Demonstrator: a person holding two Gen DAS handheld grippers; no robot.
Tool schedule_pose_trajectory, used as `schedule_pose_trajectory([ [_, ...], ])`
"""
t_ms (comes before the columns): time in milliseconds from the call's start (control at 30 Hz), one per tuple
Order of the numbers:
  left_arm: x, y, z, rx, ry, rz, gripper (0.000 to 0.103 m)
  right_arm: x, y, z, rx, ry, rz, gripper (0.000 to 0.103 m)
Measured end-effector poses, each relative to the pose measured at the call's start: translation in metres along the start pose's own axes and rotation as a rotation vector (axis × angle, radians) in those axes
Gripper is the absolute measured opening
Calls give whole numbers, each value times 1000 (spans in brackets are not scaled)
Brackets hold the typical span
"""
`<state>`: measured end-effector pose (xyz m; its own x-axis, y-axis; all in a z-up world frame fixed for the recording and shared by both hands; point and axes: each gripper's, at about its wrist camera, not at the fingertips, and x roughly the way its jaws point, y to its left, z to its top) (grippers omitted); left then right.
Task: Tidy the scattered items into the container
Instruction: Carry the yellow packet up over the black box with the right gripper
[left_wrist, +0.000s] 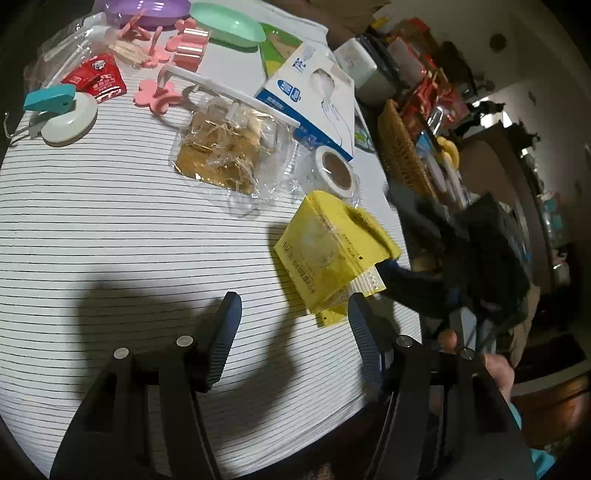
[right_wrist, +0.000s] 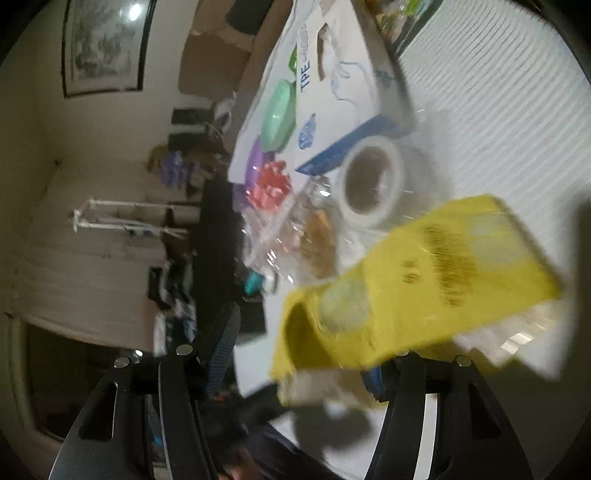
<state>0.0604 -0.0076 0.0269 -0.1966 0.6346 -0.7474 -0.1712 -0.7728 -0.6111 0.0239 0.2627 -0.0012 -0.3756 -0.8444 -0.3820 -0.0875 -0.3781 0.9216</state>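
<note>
**Yellow packet lifted at the table's right edge**

Yellow packet (left_wrist: 334, 251) sits lower right of centre in the left wrist view, raised off the striped tablecloth (left_wrist: 110, 229) with a dark finger of the right gripper (left_wrist: 410, 277) under its near corner. In the blurred right wrist view the packet (right_wrist: 413, 291) lies across the right gripper (right_wrist: 295, 354), covering its right finger; whether the pads press it I cannot tell. The left gripper (left_wrist: 291, 317) stands at the bottom centre, jaws spread apart with bare cloth between them, its right finger just beside the packet's corner. Beyond lie a tape roll (left_wrist: 336, 171) and a clear bag (left_wrist: 225, 155), then a blue-and-white box (left_wrist: 310, 96). A wicker basket (left_wrist: 400, 151) stands at the right edge.
</note>
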Motion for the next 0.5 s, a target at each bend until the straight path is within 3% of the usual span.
schedule_pose_trajectory([
  [167, -13, 2, -4, 35, -22, 36, 63, 2, 34, 10, -77, -63, 73, 62],
  [333, -36, -8, 3, 121, -107, 93, 82, -13, 105, 14, -223, -47, 134, 62],
  [500, -39, -39, 22, 178, -184, 106, 84, -20, 152, 10, -275, -21, 136, 62],
])
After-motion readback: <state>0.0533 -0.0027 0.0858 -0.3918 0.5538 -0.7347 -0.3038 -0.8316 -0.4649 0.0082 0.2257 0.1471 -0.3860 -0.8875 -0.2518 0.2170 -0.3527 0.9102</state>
